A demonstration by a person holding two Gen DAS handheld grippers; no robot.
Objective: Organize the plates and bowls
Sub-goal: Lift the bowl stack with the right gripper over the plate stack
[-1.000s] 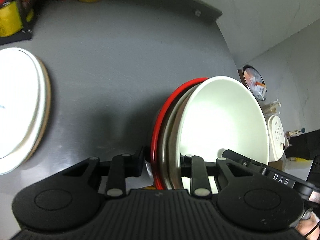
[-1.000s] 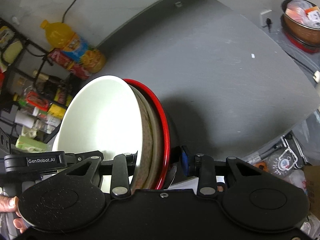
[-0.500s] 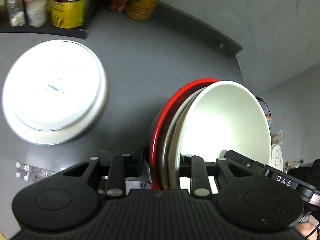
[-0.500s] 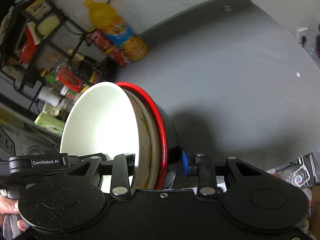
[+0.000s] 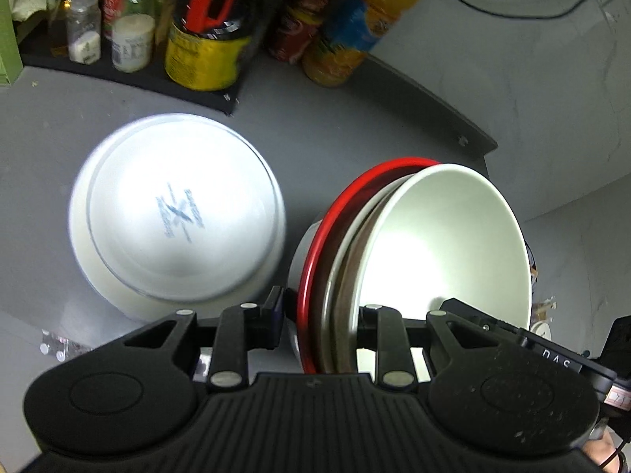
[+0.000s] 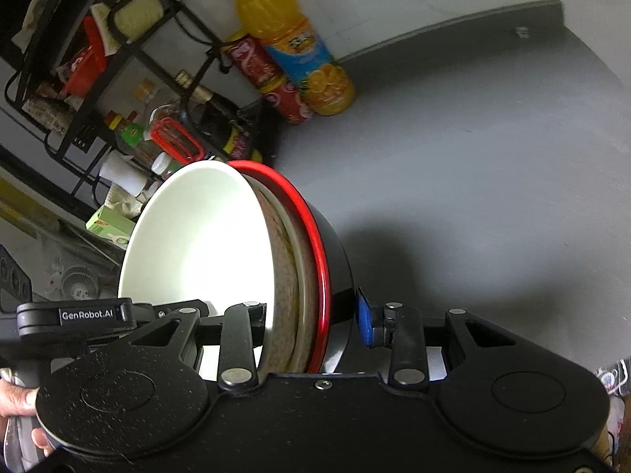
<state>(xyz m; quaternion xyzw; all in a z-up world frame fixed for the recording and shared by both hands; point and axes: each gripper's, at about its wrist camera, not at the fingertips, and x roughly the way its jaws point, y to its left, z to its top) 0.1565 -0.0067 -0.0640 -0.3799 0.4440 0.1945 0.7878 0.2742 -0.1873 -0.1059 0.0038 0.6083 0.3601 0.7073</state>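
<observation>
Three nested bowls [image 5: 445,252], two stacked white plates [image 5: 177,216], one orange juice bottle [image 6: 299,51]

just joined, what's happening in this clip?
A person holds one nested stack of bowls with both tools: the left tool and the right tool each clamp its rim. The stack, white bowl innermost and red-rimmed black bowl outermost, hangs above the grey counter, beside a white plate stack.

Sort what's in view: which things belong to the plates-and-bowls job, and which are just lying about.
Job: nested bowl stack, white innermost and red-rimmed outermost, clamped by left gripper and right gripper; white plates stacked on the counter.

Lying about: orange juice bottle, red can, yellow tin, spice jars, black rack.
</observation>
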